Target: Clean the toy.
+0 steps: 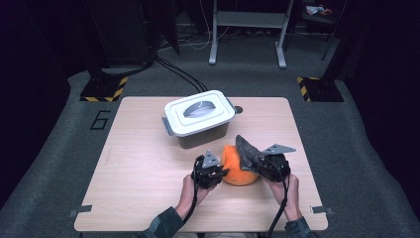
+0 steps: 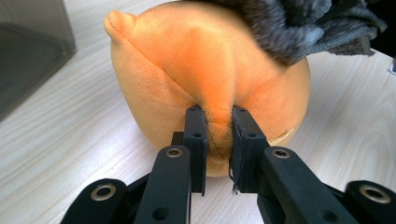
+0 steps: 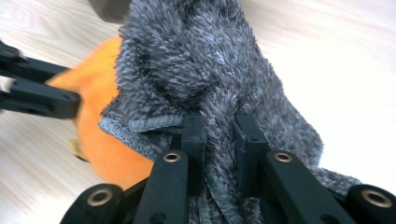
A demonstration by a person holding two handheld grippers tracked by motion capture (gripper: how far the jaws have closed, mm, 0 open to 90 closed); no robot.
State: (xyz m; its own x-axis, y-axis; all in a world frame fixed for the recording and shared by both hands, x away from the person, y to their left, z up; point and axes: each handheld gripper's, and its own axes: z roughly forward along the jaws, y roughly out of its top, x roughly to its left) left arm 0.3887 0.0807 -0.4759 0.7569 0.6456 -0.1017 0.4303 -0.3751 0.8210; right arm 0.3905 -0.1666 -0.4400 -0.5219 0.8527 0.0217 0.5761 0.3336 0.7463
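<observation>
Your dark grey fluffy terry cloth [image 1: 246,151] drapes over the right side of the round orange plush toy [image 1: 233,167], so that flank of the toy is hidden in the high view. In the right gripper view the cloth's far end runs off the top edge. Your right gripper [image 3: 219,128] is pinching a bunched fold of the cloth; your left gripper [image 2: 218,122] is pinching a raised seam of the plush. The toy sits on the light wooden desk [image 1: 138,163], near its front edge, between your hands. The white-lidded grey plastic box [image 1: 199,118] stands just behind it. Open desk lies to the left and far right.
</observation>
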